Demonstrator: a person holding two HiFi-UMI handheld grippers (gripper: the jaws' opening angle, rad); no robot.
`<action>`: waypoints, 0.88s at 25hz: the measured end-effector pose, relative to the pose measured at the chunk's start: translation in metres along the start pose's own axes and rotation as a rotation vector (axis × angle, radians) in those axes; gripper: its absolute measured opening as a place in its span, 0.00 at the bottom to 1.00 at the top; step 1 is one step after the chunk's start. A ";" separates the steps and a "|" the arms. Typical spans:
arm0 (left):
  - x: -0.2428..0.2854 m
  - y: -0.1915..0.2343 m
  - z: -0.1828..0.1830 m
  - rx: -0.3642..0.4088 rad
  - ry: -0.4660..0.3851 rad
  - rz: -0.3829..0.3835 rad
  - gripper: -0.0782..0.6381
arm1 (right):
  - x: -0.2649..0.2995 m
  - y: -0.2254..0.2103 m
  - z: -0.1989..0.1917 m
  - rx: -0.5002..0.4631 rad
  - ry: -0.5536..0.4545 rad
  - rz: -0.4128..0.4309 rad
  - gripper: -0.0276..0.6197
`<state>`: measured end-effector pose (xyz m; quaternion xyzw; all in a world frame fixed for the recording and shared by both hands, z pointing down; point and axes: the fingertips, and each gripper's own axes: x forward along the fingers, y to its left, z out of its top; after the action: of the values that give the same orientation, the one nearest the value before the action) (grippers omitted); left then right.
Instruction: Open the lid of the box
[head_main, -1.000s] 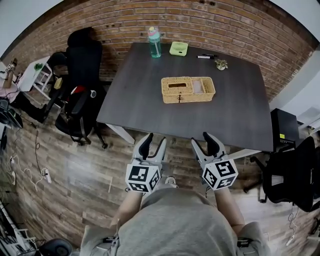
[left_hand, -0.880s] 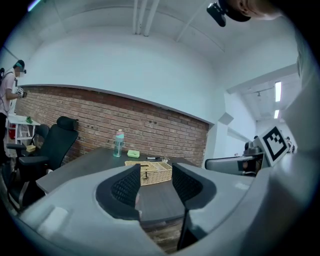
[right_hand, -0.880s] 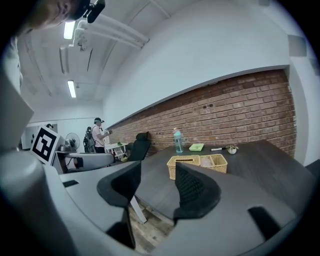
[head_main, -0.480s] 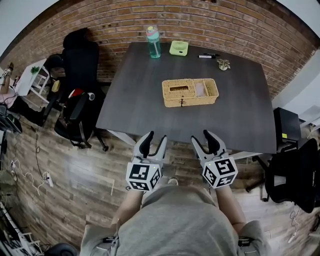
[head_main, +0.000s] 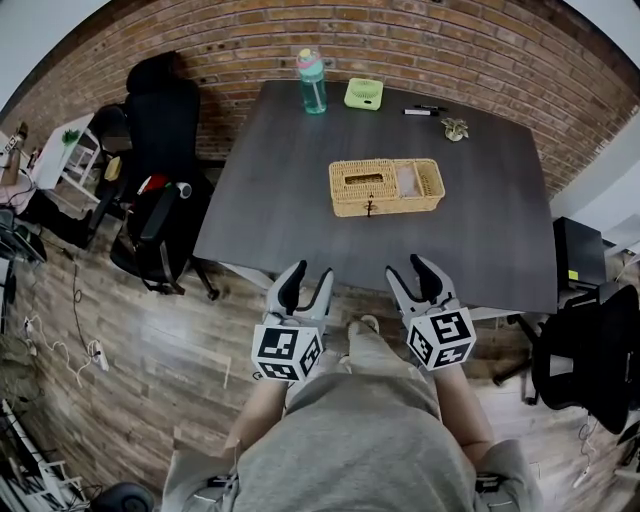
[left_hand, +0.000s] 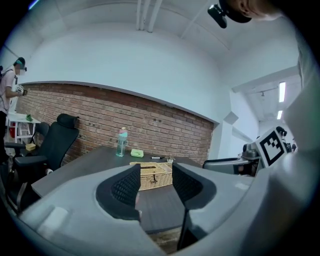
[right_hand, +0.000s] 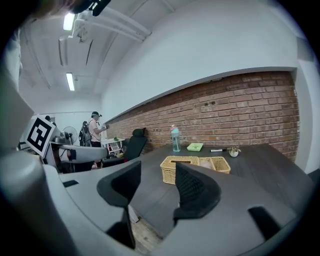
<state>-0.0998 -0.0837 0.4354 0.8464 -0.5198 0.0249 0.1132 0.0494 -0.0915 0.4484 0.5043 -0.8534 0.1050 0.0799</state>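
Observation:
A woven wicker box (head_main: 386, 186) sits near the middle of the dark table (head_main: 280, 210); its left half has a lid with a slot, its right half is an uncovered compartment. It also shows as the wicker box (left_hand: 152, 176) between the left jaws and the wicker box (right_hand: 194, 168) ahead of the right jaws. My left gripper (head_main: 306, 283) and right gripper (head_main: 411, 274) hang short of the table's near edge, side by side, both open and empty.
At the table's far edge stand a water bottle (head_main: 311, 82), a green case (head_main: 364, 94), a black pen (head_main: 418, 110) and a small ornament (head_main: 456, 128). Black office chairs (head_main: 160, 150) stand left of the table, another chair (head_main: 590, 350) at right. A person (right_hand: 95, 130) stands far off.
The head view has shifted slightly, so the table and box sit a little lower and to the right. Both grippers stay open in nearly the same place.

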 end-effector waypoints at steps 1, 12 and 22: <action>0.002 0.002 0.000 -0.002 0.000 0.004 0.38 | 0.003 -0.003 0.000 -0.005 0.002 -0.001 0.37; 0.041 0.030 0.004 -0.010 0.008 0.044 0.38 | 0.056 -0.050 -0.003 -0.044 0.035 -0.025 0.37; 0.088 0.056 0.020 -0.004 0.017 0.050 0.38 | 0.110 -0.092 -0.015 -0.057 0.099 -0.055 0.37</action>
<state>-0.1110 -0.1892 0.4394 0.8325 -0.5401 0.0337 0.1187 0.0781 -0.2231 0.4988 0.5194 -0.8368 0.1030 0.1393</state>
